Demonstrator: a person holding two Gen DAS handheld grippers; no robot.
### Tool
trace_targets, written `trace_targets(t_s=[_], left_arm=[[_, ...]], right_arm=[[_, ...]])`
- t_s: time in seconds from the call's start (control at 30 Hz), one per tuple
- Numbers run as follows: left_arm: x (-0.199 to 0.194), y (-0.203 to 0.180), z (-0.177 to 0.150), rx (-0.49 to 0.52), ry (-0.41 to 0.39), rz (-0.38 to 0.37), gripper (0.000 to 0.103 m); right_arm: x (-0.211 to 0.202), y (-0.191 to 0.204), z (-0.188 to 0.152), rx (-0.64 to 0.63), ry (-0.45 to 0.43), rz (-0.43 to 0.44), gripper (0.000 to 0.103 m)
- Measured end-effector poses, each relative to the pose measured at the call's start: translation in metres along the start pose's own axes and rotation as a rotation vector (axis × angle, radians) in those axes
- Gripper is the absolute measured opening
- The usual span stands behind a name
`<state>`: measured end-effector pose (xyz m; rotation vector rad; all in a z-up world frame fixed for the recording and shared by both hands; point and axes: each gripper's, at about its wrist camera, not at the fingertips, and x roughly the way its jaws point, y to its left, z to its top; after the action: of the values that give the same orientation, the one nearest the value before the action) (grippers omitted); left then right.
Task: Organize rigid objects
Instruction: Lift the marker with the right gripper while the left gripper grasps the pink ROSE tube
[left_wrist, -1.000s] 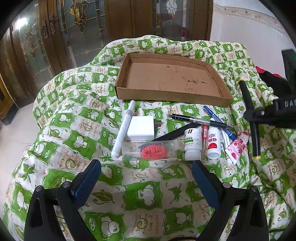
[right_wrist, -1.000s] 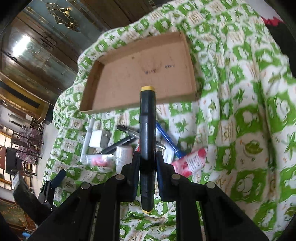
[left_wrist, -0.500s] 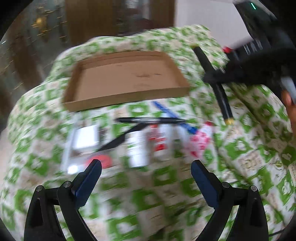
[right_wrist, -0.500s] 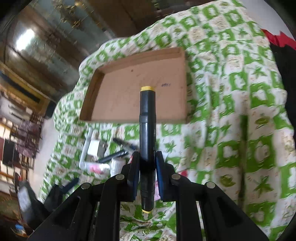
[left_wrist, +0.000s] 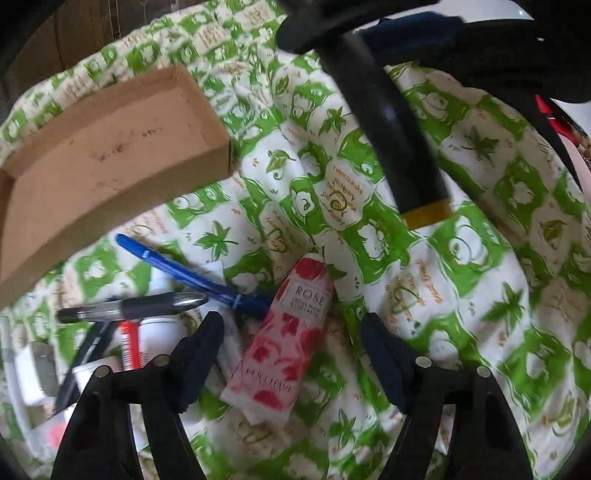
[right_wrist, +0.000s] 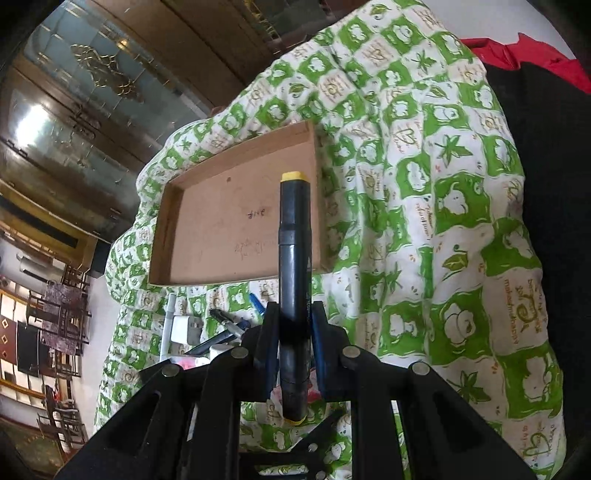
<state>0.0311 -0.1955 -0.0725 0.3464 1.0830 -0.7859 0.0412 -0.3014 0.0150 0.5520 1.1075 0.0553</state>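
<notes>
The left tongs (left_wrist: 291, 332) are closing, unclenched, straddling the rose tube (left_wrist: 284, 332); the right tongs (right_wrist: 293, 332) are clenching the black marker (right_wrist: 293, 266) before the cardboard tray (right_wrist: 207, 229).

Covering: a green-and-white patterned cloth (right_wrist: 424, 206) lies over the surface in front of me.
Doors: dark wooden doors with ornate glass panels (right_wrist: 85, 110) stand behind it, catching bright reflections.
Floor: pale floor (right_wrist: 99, 306) to my left.
Furniture: dark wooden chairs (right_wrist: 70, 306) far left.
</notes>
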Motion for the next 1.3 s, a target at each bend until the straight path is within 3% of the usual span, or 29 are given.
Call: trace_targets(t_s=[0.07, 0.1, 0.13, 0.33, 0.5, 0.73, 0.77, 0.9, 1.17, 1.3], left_arm=[[-0.002, 0.003, 0.0, 0.0, -0.014, -0.002, 0.063], [-0.002, 0.005, 0.0, -0.005, -0.009, -0.001, 0.037], [-0.002, 0.008, 0.0, -0.018, 0.008, -0.012, 0.034], [-0.028, 0.021, -0.025, -0.106, 0.02, -0.036, 0.031], [-0.061, 0.04, -0.057, -0.168, 0.02, -0.009, 0.031], [-0.037, 0.049, -0.077, -0.165, 0.083, 0.103, 0.031], [-0.036, 0.046, -0.08, -0.154, 0.079, 0.121, 0.031], [-0.048, 0.041, -0.082, -0.173, 0.036, 0.107, 0.013], [-0.095, 0.042, -0.077, -0.207, -0.045, 0.122, 0.012], [-0.118, 0.057, -0.071, -0.243, -0.079, 0.075, 0.012]], right_arm=[[0.001, -0.003, 0.0, 0.014, 0.003, 0.0, 0.016], [0.002, -0.004, 0.0, 0.018, 0.005, 0.001, 0.016], [0.003, -0.005, -0.001, 0.021, 0.009, 0.002, 0.016], [0.006, -0.005, -0.005, 0.021, 0.027, 0.009, 0.016], [0.016, 0.0, -0.013, 0.016, 0.071, 0.03, 0.016], [0.025, 0.009, -0.024, -0.013, 0.099, 0.017, 0.016], [0.025, 0.008, -0.024, -0.014, 0.098, 0.013, 0.016], [0.025, 0.008, -0.024, -0.015, 0.093, 0.005, 0.016], [0.026, 0.01, -0.025, -0.022, 0.094, 0.004, 0.016], [0.026, 0.01, -0.025, -0.022, 0.094, 0.001, 0.016]])
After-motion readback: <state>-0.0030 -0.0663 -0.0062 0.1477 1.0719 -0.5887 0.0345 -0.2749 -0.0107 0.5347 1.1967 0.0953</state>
